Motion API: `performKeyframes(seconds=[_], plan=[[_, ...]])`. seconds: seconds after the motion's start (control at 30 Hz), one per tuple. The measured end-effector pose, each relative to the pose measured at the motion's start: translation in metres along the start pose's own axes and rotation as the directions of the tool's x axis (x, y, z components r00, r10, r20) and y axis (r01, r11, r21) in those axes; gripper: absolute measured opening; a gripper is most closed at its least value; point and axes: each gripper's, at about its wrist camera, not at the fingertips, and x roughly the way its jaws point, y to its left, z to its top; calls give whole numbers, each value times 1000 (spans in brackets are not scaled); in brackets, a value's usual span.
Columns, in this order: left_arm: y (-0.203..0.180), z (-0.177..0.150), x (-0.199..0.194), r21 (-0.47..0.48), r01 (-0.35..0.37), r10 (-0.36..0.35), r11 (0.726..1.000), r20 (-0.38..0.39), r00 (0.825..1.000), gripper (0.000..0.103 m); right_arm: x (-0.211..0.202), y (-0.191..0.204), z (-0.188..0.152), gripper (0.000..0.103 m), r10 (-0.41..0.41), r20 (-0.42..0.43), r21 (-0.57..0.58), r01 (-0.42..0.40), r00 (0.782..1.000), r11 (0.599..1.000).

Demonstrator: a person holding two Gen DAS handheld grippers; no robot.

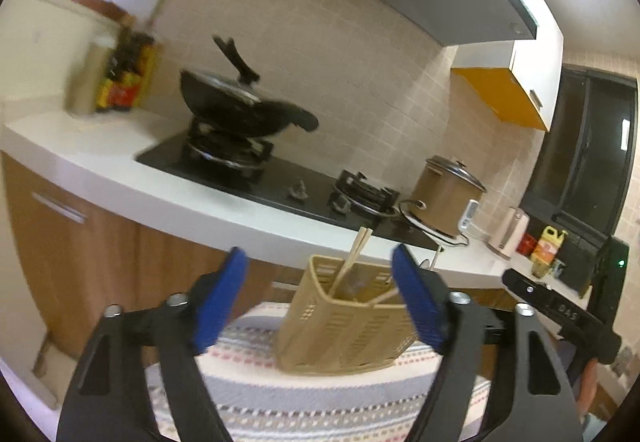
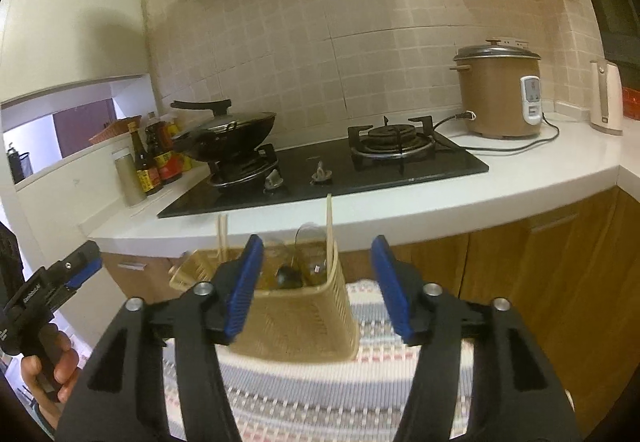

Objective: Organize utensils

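Left wrist view: left gripper (image 1: 320, 274) is spread wide, nothing between the blue pads (image 1: 416, 302). The beige utensil caddy (image 1: 344, 326) sits just ahead of it on a striped cloth (image 1: 256, 382). It looks tilted, but that could be fisheye plus camera roll; can't tell. Chopsticks (image 1: 354, 256) stick up out of its left compartment, another stick lies slanted in the right one. Probably standing handle-down so they stay upright and sorted. The right gripper's body pokes in at the right edge.

Right wrist view: right gripper (image 2: 316, 282) also released, jaws wide, empty. Same utensil caddy (image 2: 304, 318) is low between the fingers, nearer the left one. Inside it: a clear spoon (image 2: 308, 242), a dark utensil head (image 2: 288, 276), one chopstick (image 2: 329, 226) upright at the right wall, a pair (image 2: 222, 238) at the left end. Left gripper (image 2: 80, 266) is visible at the far left edge, well apart from the caddy.

My read: loose utensils aren't visible anywhere here, so sorting looks mostly done, or both grippers are lined up to move the caddy itself.
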Motion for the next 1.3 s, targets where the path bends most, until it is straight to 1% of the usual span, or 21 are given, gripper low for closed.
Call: performKeyframes(seconds=[0.07, 0.13, 0.17, 0.23, 0.27, 0.3, 0.33, 0.4, 0.5, 0.57, 0.63, 0.67, 0.7, 0.73, 0.8, 0.9, 1.03, 1.17, 1.3], plan=[[-6, -6, -18, 32, -22, 22, 999, 18, 1000, 79, -14, 4, -9, 60, -2, 3, -11, 2, 1000, 1000], [-12, -13, -32, 52, -49, 47, 997, 34, 998, 84, -28, 11, -18, 69, -8, 16, -31, 8, 1000, 999], [-17, -18, -40, 62, -59, 57, 996, 42, 997, 85, -33, 14, -23, 71, -11, 24, -42, 12, 1000, 999], [-26, -28, -54, 82, -71, 67, 994, 55, 996, 88, -45, 24, -34, 77, -11, 34, -76, 13, 999, 997], [-29, -31, -58, 88, -76, 71, 993, 56, 996, 91, -49, 29, -39, 79, -16, 39, -94, 20, 999, 995], [-33, -38, -62, 95, -92, 87, 991, 60, 994, 92, -53, 34, -46, 83, -23, 47, -114, 29, 999, 993], [-36, -42, -65, 98, -110, 104, 989, 65, 992, 93, -58, 40, -56, 88, -39, 62, -135, 47, 997, 990], [-42, -60, -68, 109, -166, 158, 980, 77, 984, 93, -64, 49, -77, 92, -88, 104, -157, 104, 991, 982], [-47, -82, -64, 132, -202, 195, 970, 63, 979, 93, -63, 55, -99, 92, -156, 138, -170, 179, 978, 969], [-53, -96, -62, 168, -245, 232, 955, 91, 968, 93, -63, 56, -110, 92, -201, 171, -184, 232, 965, 955], [-65, -108, -62, 231, -329, 296, 916, 166, 941, 93, -63, 60, -119, 92, -229, 205, -221, 273, 951, 936], [-70, -112, -61, 257, -360, 316, 897, 198, 928, 93, -64, 61, -122, 92, -233, 217, -237, 282, 948, 930], [-74, -115, -60, 282, -373, 322, 884, 212, 923, 94, -65, 62, -123, 92, -233, 225, -245, 286, 946, 926], [-75, -116, -59, 305, -378, 324, 874, 214, 922, 95, -67, 61, -124, 93, -229, 233, -244, 285, 945, 927], [-74, -119, -56, 317, -369, 320, 874, 198, 927, 95, -68, 57, -124, 95, -222, 234, -228, 276, 946, 934], [-69, -121, -51, 303, -326, 299, 896, 132, 945, 95, -65, 52, -126, 95, -202, 207, -223, 247, 957, 943], [-68, -122, -49, 288, -293, 276, 912, 99, 956, 95, -58, 51, -126, 95, -191, 183, -235, 232, 964, 944], [-69, -126, -45, 310, -289, 277, 906, 85, 957, 95, -55, 49, -127, 95, -184, 160, -224, 217, 970, 950], [-64, -127, -40, 293, -278, 278, 915, 42, 960, 95, -54, 45, -126, 95, -193, 152, -203, 222, 969, 954]])
